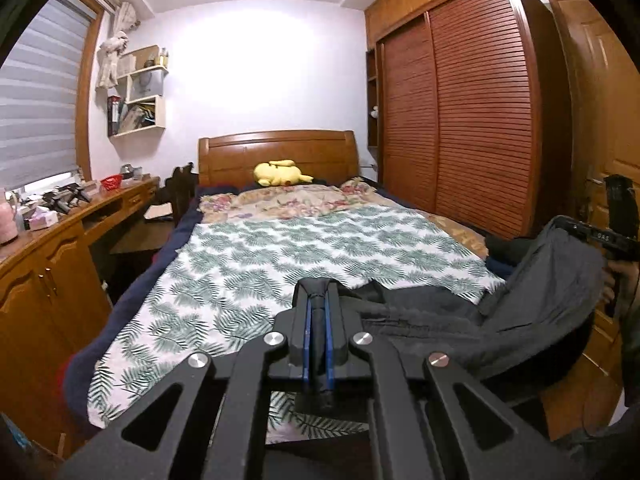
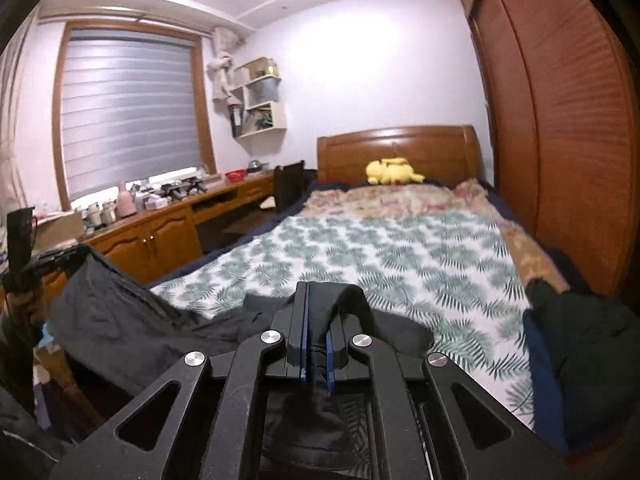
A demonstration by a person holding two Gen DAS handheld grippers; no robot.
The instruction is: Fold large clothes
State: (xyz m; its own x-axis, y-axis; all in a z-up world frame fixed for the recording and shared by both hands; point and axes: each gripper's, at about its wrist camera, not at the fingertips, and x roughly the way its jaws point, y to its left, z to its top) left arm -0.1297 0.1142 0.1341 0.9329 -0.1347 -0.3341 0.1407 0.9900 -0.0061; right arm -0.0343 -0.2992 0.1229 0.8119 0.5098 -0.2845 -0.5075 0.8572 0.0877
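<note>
A large dark grey garment (image 1: 520, 312) hangs stretched between both grippers above the foot of the bed. My left gripper (image 1: 318, 292) is shut, with a fold of the dark cloth pinched between its blue pads. My right gripper (image 2: 316, 292) is shut on another edge of the same garment (image 2: 120, 312); the cloth bunches over its right finger. In the left wrist view the right gripper (image 1: 600, 236) and the hand holding it show at the right edge. In the right wrist view the left gripper (image 2: 52, 256) shows at the left edge. The garment sags down toward the leaf-print sheet (image 1: 280, 264).
The bed (image 2: 400, 256) fills the middle, with a floral quilt and a yellow plush toy (image 1: 280, 173) by the wooden headboard. A cluttered wooden desk (image 1: 60, 224) runs along the left under the window. A slatted wardrobe (image 1: 460, 120) stands at the right. More dark clothing (image 2: 592, 336) lies at the bed's right edge.
</note>
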